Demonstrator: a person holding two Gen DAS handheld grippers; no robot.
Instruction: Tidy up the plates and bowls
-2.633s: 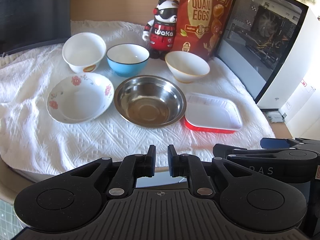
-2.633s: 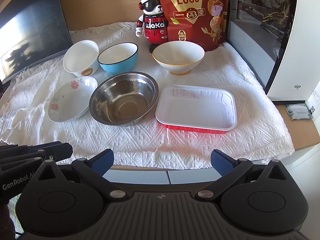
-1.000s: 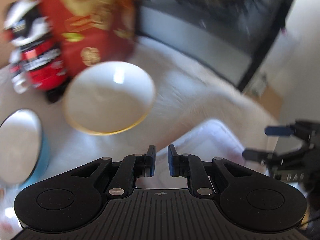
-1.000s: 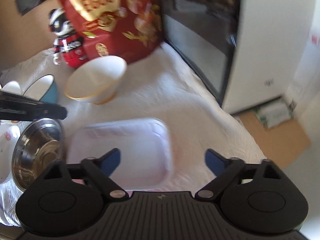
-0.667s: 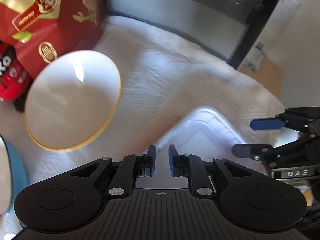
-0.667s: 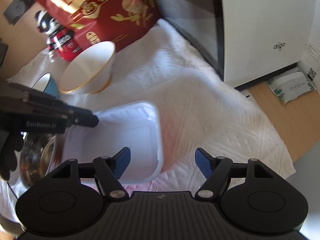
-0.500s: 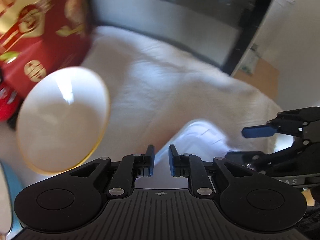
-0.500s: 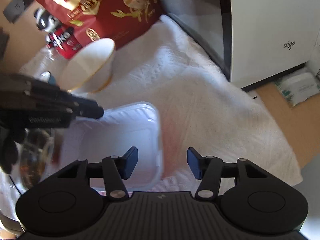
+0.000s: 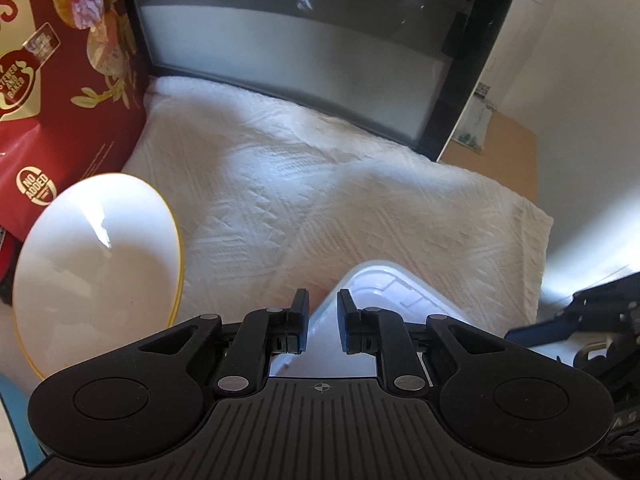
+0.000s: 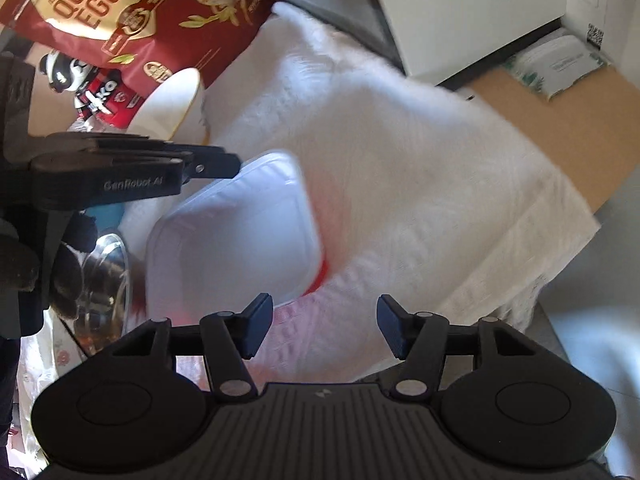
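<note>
1. Right tool (image 10: 324,308): released, jaws apart and just now widening. Only white cloth (image 9: 320,200) lies between them, and the tray's near corner sits just beyond its left finger.
2. Left tool (image 9: 322,306): clenched to a narrow slit, tip over the tray's far left corner. Whether the pads pinch the rim cannot be told.
3. Tray (image 10: 232,232): white inside, red outside, on the cloth between the two tools.
4. Steel bowl (image 10: 104,280): left of the tray, partly hidden by a gloved hand.
5. White bowl, gold rim (image 9: 96,264): on the cloth beyond the tray, just before the bag.
6. Panda figure (image 10: 92,88): beside the bag.
7. Red quail-egg bag (image 10: 132,8): upright at the back.
8. White appliance, dark glass door (image 9: 300,40): at the cloth's far edge.
9. Desk (image 10: 568,120): bare brown corner bearing a small packet (image 10: 560,64).
</note>
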